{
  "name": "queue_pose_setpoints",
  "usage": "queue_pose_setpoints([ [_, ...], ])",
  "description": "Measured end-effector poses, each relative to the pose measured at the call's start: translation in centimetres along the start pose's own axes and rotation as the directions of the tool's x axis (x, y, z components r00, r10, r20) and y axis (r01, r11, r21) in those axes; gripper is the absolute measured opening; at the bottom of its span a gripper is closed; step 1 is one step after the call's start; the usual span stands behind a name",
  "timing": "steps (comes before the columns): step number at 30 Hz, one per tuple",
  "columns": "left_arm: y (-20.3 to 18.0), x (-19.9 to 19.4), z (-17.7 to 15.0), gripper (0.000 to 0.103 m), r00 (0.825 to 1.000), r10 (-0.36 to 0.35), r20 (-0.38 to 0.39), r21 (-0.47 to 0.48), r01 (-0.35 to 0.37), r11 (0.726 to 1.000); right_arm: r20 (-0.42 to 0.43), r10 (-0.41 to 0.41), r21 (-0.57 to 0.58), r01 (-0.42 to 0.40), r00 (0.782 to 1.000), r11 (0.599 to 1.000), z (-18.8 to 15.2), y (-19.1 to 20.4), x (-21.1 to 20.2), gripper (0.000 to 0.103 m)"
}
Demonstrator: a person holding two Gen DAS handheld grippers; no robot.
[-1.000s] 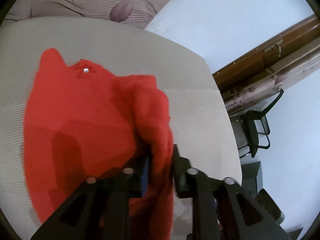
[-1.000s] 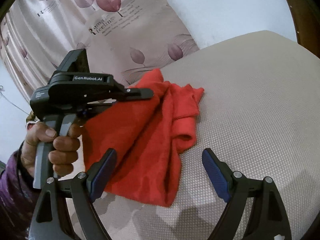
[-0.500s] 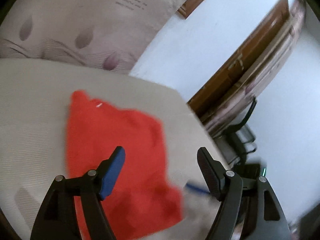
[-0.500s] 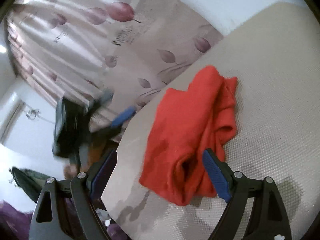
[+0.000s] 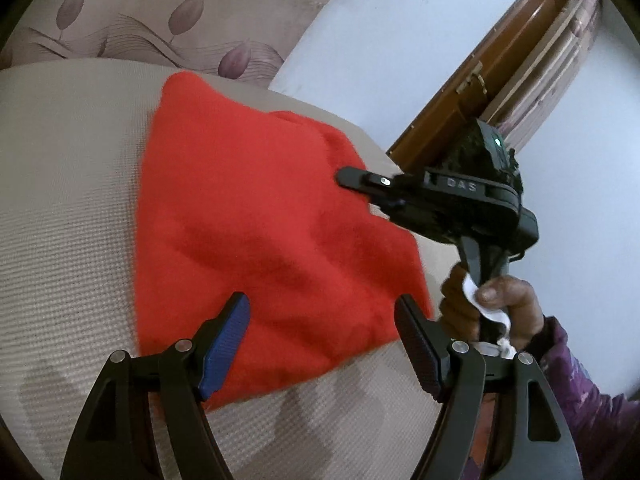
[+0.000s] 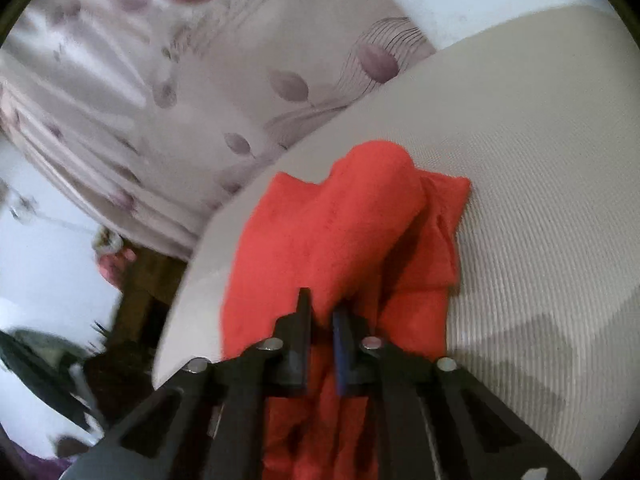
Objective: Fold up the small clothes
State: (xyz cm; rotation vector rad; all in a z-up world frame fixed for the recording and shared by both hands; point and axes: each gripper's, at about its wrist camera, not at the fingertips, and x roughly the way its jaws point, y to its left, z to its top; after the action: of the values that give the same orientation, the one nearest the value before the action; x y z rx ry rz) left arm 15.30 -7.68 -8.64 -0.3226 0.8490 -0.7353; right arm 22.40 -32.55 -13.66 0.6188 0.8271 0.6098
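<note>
1. Currently the red garment (image 5: 256, 224) lies partly folded on the beige woven bench (image 5: 68, 208), close to its near corner and edge, with a patterned curtain (image 5: 168, 12) behind.

2. Right gripper (image 6: 322, 312): the jaws are pinched narrow on a raised ridge of the red cloth. In the left wrist view this gripper (image 5: 352, 178) reaches in over the garment's right-hand edge, carried by a hand (image 5: 492, 304).

3. Left gripper (image 5: 322, 344): the jaws stand wide with nothing between the pads; the near hem of the garment lies just ahead of them.

4. Risk, multi-layer grip: the pinched ridge looks bunched. If the jaws hold more than one layer, a lift probably drags the whole garment instead of turning one flap.

5. Risk, unanchored cloth: with the left jaws clear of the fabric, nothing pins the garment. A pull by the right gripper can slide it across the smooth weave and spoil the existing fold.

6. Risk, bench edge: the garment sits near the bench edge in the right wrist view. A pull toward that side could let it slip off.

7. Risk, slip: knit fabric held by a thin pinch may creep out of the jaws during a fast swing, leaving a crooked crease.

8. Risk, collision: the two grippers work near each other over the same cloth and could touch.
</note>
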Motion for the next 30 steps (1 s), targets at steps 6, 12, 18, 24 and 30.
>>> queue_pose_setpoints([
  [6,-0.7,0.5,0.9,0.076,1.0,-0.014,0.018,-0.014,0.014,1.0,0.066,-0.001,-0.137,0.01,0.998,0.991,3.8,2.4,-1.4,0.007],
  [12,-1.0,1.1,-0.4,0.077,1.0,0.016,-0.017,0.026,-0.016,1.0,-0.013,-0.037,-0.01,0.037,0.999,0.999,0.9,-2.4,-0.1,0.006],
  [18,-0.8,-0.8,-0.5,0.077,0.999,0.016,-0.031,0.003,-0.016,1.0,0.083,0.076,0.106,-0.085,0.994,0.991,0.0,-4.1,-2.4,0.021],
  [24,0.2,-2.2,-0.6,0.077,0.999,0.036,-0.007,0.011,-0.036,0.999,0.023,0.063,-0.091,-0.061,0.998,0.994,-5.1,1.4,-4.3,0.042],
  [30,1.3,-3.1,0.1,0.077,0.998,0.066,0.012,-0.004,-0.066,0.998,-0.068,-0.054,-0.166,0.043,0.996,0.985,-8.5,2.4,-2.1,0.008],
])
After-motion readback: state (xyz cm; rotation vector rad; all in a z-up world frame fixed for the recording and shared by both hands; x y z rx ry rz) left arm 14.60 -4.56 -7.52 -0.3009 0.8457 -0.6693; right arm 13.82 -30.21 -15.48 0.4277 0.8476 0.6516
